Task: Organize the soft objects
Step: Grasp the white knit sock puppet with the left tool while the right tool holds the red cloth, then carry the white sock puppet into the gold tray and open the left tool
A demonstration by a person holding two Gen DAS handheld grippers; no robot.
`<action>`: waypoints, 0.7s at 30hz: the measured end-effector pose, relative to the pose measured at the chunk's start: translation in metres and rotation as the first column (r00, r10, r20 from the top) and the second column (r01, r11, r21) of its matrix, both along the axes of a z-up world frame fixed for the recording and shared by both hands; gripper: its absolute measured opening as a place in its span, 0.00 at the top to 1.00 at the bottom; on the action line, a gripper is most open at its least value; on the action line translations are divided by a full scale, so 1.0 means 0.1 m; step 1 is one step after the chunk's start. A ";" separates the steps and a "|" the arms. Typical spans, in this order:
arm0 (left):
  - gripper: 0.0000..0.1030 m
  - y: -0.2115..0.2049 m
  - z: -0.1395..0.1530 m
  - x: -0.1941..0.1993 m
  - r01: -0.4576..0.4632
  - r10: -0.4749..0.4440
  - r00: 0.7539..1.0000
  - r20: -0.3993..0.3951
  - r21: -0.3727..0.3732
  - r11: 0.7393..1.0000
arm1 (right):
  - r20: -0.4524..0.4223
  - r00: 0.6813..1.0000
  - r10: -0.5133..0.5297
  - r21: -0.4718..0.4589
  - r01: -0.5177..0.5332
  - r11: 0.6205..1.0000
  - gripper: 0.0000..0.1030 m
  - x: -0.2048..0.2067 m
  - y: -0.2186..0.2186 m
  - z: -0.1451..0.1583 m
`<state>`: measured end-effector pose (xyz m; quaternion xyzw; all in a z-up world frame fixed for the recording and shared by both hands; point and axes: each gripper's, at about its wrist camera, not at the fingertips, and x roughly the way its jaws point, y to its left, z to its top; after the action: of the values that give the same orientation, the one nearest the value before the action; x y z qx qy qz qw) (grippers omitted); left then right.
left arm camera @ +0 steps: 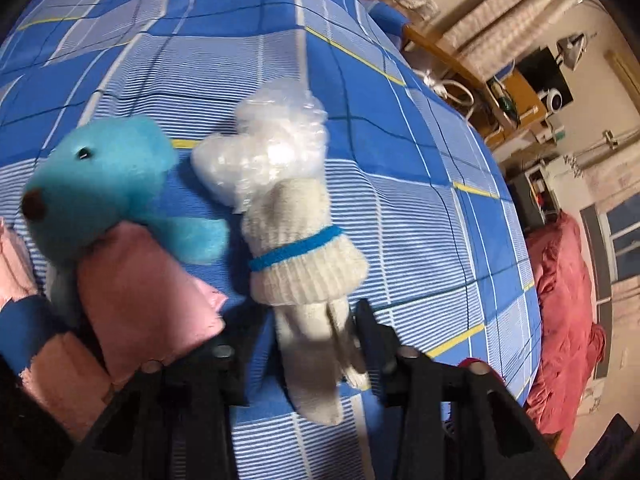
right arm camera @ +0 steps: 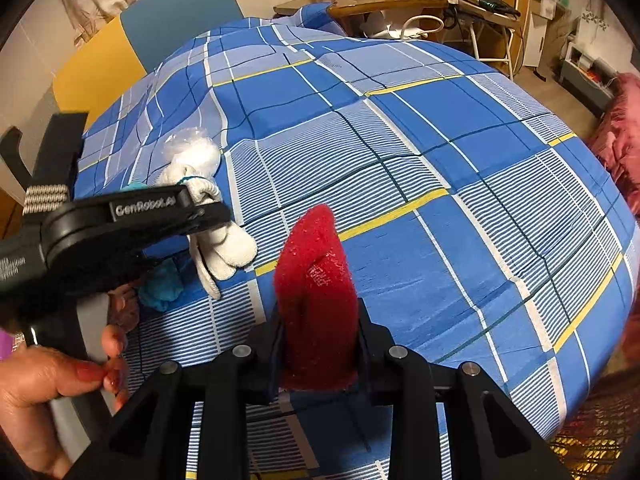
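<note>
A white knitted glove [left arm camera: 300, 256] with a blue cuff band lies on the blue checked bedspread [left arm camera: 400, 160], its fingers between my left gripper's [left arm camera: 304, 344] open jaws. A clear plastic-wrapped white bundle [left arm camera: 272, 152] touches its cuff end. A turquoise plush bear [left arm camera: 100, 184] in pink cloth [left arm camera: 148, 300] lies just left. The right wrist view shows my right gripper [right arm camera: 318, 336] shut on a red soft cloth [right arm camera: 316, 292], held above the bedspread [right arm camera: 440, 160]. There the left gripper [right arm camera: 120, 224] sits over the glove [right arm camera: 224, 248].
A wooden table [right arm camera: 380, 0] with boxes stands beyond the bed. A blue and yellow headboard [right arm camera: 160, 20] is at the far left. A red quilt [left arm camera: 568, 320] lies off the bed's right edge. A hand [right arm camera: 52, 380] holds the left gripper.
</note>
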<state>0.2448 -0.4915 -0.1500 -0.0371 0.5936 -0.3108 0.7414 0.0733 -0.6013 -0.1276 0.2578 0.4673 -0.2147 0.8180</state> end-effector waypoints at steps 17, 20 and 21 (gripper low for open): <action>0.79 0.66 0.82 -0.77 0.038 -0.010 0.974 0.225 -0.122 0.992 | 0.004 1.000 0.031 -0.039 -0.031 0.999 0.71 0.03 0.07 0.01; 0.79 0.86 0.99 -0.94 0.055 -0.017 0.968 0.250 -0.148 0.988 | 0.010 0.999 0.052 -0.064 -0.051 0.997 0.71 0.05 0.12 0.03; 0.79 0.92 1.04 -1.00 0.060 -0.019 0.966 0.256 -0.155 0.986 | 0.010 0.998 0.062 -0.076 -0.061 0.995 0.71 0.05 0.15 0.03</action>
<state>0.1452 -0.3993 -0.0464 -0.0450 0.4673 -0.3746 0.7995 0.0786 -0.5863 -0.1244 0.2135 0.4615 -0.2052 0.8362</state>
